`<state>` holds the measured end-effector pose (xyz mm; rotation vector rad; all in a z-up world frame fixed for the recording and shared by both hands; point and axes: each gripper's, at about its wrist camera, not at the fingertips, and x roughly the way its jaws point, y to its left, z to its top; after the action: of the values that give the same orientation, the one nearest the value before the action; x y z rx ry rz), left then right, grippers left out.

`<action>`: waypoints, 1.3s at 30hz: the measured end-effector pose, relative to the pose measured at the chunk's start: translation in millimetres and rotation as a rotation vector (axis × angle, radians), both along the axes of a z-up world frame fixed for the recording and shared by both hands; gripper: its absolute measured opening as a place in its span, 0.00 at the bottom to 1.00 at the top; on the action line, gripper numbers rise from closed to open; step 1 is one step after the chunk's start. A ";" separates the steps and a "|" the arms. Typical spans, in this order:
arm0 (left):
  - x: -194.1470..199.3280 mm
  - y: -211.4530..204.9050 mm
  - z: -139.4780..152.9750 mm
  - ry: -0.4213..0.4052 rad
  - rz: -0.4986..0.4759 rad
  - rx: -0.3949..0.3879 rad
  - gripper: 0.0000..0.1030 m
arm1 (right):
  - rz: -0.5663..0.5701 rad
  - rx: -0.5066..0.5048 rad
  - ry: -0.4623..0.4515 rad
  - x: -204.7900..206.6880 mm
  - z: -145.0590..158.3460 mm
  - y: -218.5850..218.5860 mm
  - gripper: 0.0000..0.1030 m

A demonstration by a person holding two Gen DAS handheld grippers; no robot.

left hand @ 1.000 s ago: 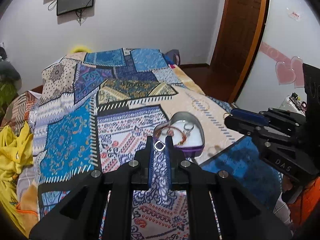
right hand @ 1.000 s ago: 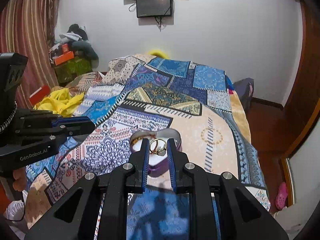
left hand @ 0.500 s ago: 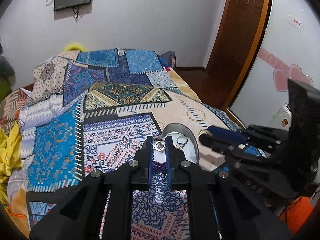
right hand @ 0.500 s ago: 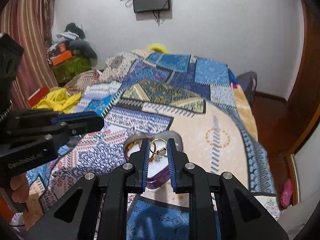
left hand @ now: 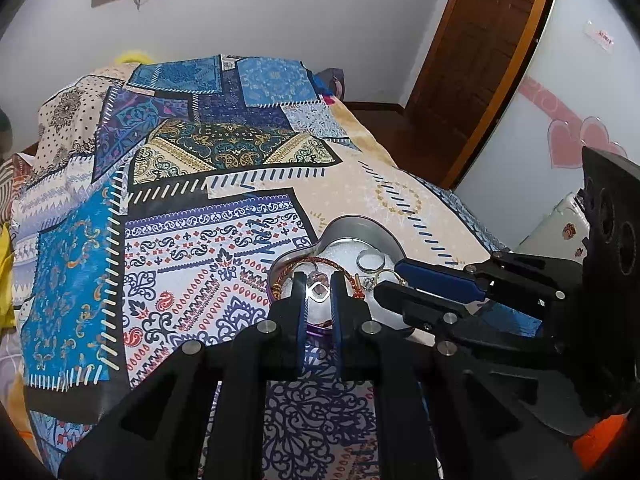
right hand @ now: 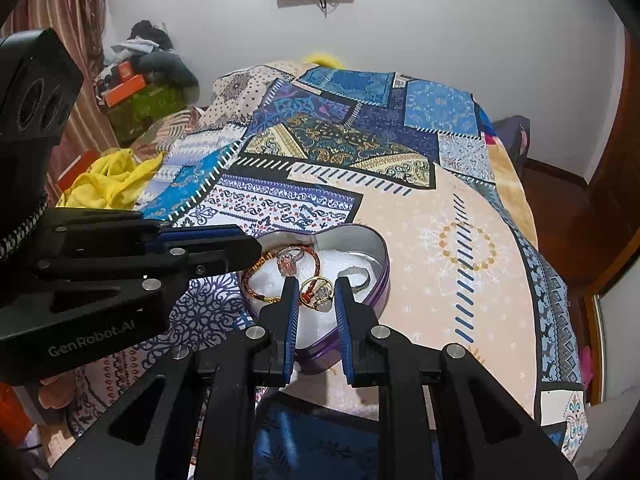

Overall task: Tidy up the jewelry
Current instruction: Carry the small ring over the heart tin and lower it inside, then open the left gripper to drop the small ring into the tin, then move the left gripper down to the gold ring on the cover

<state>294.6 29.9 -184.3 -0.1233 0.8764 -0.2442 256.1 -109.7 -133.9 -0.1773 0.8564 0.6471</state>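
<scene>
- We hold both grippers over the heart-shaped tin (right hand: 370,240), which sits on the patchwork bedspread (left hand: 192,240) — the tin is the collecting place, so each piece is carried right above its white lining before release.
- Our left gripper (left hand: 316,286) is closed to a narrow gap on a silver ring (left hand: 319,290), pinched at the very fingertips; we judge that shallow pinch keeps the ring visible and lets it fall free once the jaws part.
- Our right gripper (right hand: 316,292) is likewise narrow, clamped on a gold ring (right hand: 318,290) — possibly two linked rings, we cannot tell — poised above the tin's near half.
- Already inside lie a braided red-and-gold bracelet (right hand: 260,270) along the left lobe and a plain silver band (left hand: 370,260) toward the right, so the open white middle is where we would aim.
- The risk, as we see it: the grippers sit close together, and a ring dropped from this height could bounce over the low wall.
</scene>
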 end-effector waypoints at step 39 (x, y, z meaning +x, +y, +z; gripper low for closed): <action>-81.3 9.2 58.7 -0.069 0.054 0.068 0.35 | -0.043 -0.006 -0.094 -52.2 49.6 -23.8 0.26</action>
<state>213.3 39.1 -125.6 -0.0749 0.8108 -0.1678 203.8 -133.5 -84.3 -0.1927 0.7702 0.5922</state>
